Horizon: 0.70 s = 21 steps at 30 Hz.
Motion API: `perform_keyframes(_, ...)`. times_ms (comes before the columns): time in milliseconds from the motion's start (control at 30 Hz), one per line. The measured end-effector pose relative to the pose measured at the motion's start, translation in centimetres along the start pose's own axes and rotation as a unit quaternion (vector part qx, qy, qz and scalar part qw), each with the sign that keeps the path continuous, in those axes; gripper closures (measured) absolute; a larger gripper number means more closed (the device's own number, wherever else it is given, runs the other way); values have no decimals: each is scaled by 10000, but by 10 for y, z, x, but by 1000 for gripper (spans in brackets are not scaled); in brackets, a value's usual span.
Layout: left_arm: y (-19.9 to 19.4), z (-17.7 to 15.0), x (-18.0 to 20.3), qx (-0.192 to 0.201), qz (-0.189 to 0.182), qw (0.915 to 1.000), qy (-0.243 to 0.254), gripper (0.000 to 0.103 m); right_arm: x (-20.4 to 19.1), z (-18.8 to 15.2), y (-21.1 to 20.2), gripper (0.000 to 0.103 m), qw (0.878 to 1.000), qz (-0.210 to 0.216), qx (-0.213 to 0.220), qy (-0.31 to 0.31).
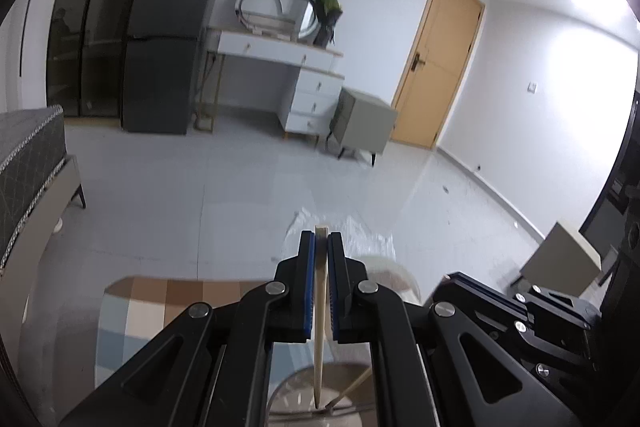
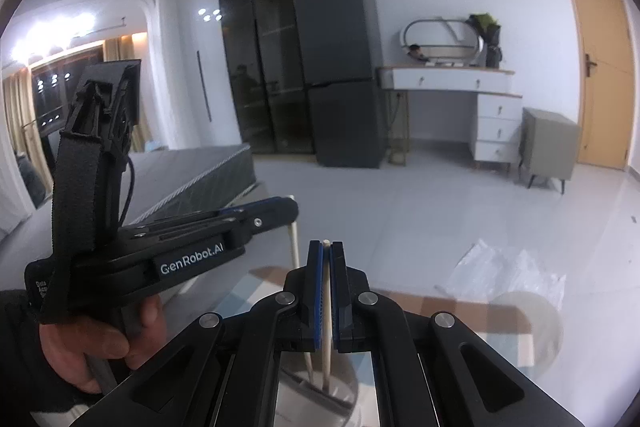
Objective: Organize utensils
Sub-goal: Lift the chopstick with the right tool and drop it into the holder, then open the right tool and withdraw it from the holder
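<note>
Clamped between the blue pads of the left gripper point(image 1: 321, 235) is a wooden chopstick point(image 1: 319, 327), standing nearly upright with its tip down inside a metal cup point(image 1: 288, 393) below the jaws, where a second stick point(image 1: 352, 385) leans. Seen from the right wrist, a person's left hand point(image 2: 96, 343) grasps that gripper's handle at the left, and further right the right gripper point(image 2: 326, 247) is likewise pinched shut on its own pale chopstick point(image 2: 327, 327), which points down into the same cup point(image 2: 340, 393). Crumpled clear plastic point(image 2: 508, 275) lies on the grey floor at the far right.
</note>
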<state>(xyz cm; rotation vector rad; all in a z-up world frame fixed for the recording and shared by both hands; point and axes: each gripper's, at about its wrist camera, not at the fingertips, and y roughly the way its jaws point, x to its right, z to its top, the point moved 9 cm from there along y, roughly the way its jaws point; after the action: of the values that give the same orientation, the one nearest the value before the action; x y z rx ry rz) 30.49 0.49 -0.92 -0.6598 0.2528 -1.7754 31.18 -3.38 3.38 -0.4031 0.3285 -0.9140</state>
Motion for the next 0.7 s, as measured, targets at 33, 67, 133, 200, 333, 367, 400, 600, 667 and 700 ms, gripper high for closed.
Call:
perform_keyframes(33,3,0,1,-83,-12,10000,-8,101,-2,-2,2,101,10000,23,-58,-19)
perform_keyframes(67,1,-3,0,-177,-38,9998,-39,101,-2,-3,4,100,9999,38,-110,-23)
perform_keyframes(133,4,-2,-1,-344,-8,9994,-80,99,-2,-6,5,99,9998,82,-169,16)
perform_keyframes(200,3,-5,-5,-609,102,9980,-164,95,-1,-8,3,97,9997,100,-198,113)
perform_keyframes(333,-11,-3,-13,-676,322,9968,-291,63,0,-11,-12,93,9993,124,-200,303)
perform_keyframes(367,-15,-3,-15,-649,376,9966,-340,54,0,-11,-15,88,9992,120,-187,337)
perform_keyframes(400,-23,-1,-17,-577,412,9966,-410,51,0,-11,-20,85,9990,133,-164,384)
perform_keyframes(600,-50,-1,-27,-463,778,9942,-575,37,-5,-16,-51,67,9987,55,-76,495)
perform_keyframes(667,-60,-2,-27,-447,888,9932,-609,36,-7,-18,-63,62,9985,28,-21,543)
perform_keyframes(700,-67,-3,-26,-423,912,9930,-621,36,-8,-18,-67,60,9984,17,1,570)
